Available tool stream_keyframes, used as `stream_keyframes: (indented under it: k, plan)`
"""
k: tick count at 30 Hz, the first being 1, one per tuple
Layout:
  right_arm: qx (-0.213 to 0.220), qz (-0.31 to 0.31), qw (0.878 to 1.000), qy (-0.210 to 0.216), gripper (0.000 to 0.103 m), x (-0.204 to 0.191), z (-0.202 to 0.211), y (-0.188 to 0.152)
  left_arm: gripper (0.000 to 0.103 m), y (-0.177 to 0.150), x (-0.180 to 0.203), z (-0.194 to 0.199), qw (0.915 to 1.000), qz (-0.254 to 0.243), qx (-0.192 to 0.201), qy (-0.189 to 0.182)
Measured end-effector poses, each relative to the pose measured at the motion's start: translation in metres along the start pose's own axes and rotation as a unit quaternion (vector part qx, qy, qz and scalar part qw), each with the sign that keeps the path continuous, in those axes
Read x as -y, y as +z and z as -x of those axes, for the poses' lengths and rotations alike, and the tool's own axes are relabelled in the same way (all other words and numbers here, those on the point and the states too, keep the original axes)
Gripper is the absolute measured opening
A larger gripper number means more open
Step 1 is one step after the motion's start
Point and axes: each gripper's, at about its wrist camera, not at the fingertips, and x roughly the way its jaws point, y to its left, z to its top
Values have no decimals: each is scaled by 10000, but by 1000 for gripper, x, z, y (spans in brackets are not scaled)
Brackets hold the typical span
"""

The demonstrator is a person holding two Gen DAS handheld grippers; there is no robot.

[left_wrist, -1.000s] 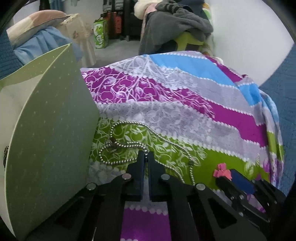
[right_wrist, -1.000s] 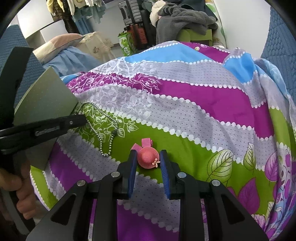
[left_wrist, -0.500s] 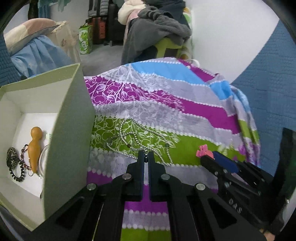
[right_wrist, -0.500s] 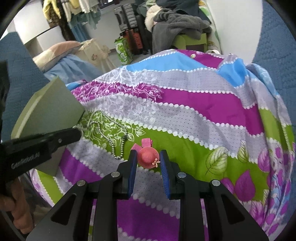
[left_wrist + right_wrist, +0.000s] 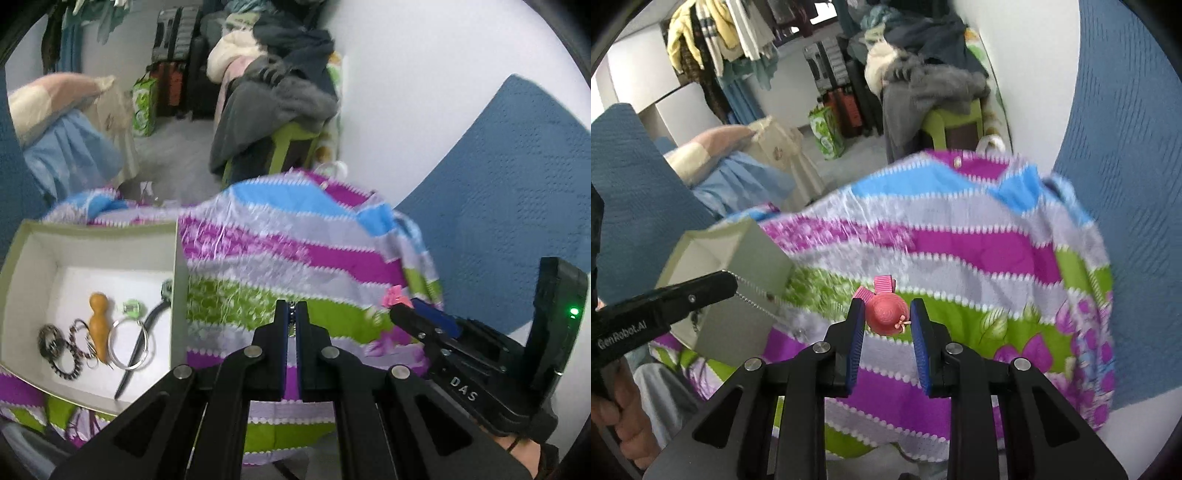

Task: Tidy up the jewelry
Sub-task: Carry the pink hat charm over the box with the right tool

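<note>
Already the left gripper (image 5: 291,314) is pressed together on the bead chain (image 5: 753,295), the right gripper (image 5: 886,317) pinching the pink hat clip (image 5: 886,314); both hang above the bedspread (image 5: 295,258). Next, likely: carry them over the open box (image 5: 177,280) and let go.

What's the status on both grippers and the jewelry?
Left gripper shut on silver ball-chain necklace, lifted clear of the cloth. Right gripper shut on pink hat-shaped hair clip. Open pale-green box alongside, path unobstructed.
</note>
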Motion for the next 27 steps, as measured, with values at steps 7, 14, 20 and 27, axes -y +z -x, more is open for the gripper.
stream_keyframes:
  k: [7,14,20,27]
  plan:
    - [230,-16,9996,171,22,-24,35,29,1,27,14,55,9991,-299,309,-47]
    - [648,224,9969,399,23,-67,72,64,1,57,7,116,9960,-476,741,158]
    - [977,575,9925,464,23,-113,88,95,1,82,-16,161,9923,-386,1119,356]
    - [989,638,9905,706,23,-147,77,107,1,92,-53,172,9909,-321,1171,580]
